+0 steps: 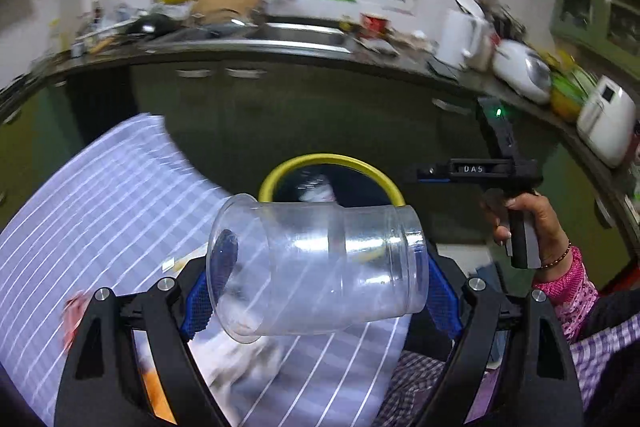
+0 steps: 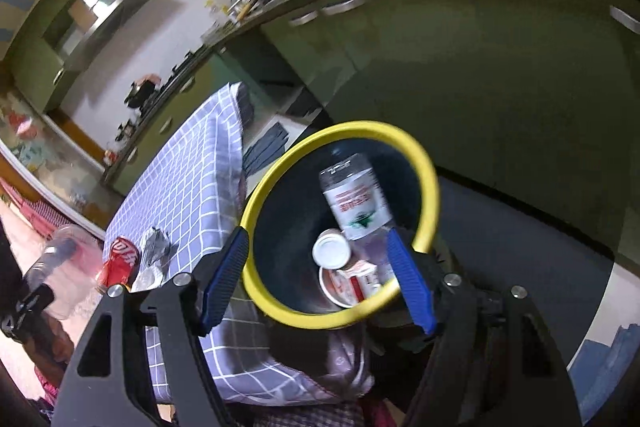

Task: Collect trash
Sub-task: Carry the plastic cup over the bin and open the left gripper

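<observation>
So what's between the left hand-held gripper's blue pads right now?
A clear plastic jar lying sideways, clamped end to end by the left hand-held gripper; the left wrist view shows it.

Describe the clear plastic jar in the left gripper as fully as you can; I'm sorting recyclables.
The clear plastic jar looks like thin transparent plastic, empty and lidless, with a ribbed neck at its open mouth and a wider flared base. It lies sideways, tilted, clamped end to end between the left gripper's blue pads, mouth toward the right pad. It hangs above the checked tablecloth, just short of the yellow-rimmed bin.
</observation>
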The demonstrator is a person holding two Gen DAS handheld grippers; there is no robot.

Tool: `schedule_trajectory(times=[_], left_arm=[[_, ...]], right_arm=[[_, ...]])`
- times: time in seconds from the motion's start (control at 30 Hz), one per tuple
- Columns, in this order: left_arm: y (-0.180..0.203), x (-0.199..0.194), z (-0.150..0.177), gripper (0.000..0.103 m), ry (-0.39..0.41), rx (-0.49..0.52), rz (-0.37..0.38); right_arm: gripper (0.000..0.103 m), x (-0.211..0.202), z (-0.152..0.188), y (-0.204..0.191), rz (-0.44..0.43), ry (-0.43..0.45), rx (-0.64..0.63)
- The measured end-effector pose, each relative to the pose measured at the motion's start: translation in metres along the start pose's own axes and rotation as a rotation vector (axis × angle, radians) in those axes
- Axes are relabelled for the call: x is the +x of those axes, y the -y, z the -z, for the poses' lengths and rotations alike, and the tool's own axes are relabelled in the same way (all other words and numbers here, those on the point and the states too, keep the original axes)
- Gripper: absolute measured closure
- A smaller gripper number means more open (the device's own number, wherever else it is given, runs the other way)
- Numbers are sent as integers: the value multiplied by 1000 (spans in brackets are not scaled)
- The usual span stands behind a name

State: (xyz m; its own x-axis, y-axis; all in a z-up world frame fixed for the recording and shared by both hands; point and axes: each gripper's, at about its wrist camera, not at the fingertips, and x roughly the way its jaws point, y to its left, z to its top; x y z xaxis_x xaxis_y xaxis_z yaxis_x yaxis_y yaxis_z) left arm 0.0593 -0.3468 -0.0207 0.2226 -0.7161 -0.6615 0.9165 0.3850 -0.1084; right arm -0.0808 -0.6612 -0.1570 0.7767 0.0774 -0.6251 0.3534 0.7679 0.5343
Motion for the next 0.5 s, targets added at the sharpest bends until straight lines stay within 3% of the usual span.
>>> schedule_trajectory(times=[0.13, 0.33, 0.5], left_arm=[[29, 64, -31, 19, -86, 53, 96], [67, 151, -56, 19, -178, 119, 120], [66, 202, -64, 15, -242, 64, 119]], right_arm=[[35, -12, -4, 14, 24, 38, 12], [34, -18, -3, 33, 50, 62, 41], [34, -24, 0, 48, 95, 82, 60]])
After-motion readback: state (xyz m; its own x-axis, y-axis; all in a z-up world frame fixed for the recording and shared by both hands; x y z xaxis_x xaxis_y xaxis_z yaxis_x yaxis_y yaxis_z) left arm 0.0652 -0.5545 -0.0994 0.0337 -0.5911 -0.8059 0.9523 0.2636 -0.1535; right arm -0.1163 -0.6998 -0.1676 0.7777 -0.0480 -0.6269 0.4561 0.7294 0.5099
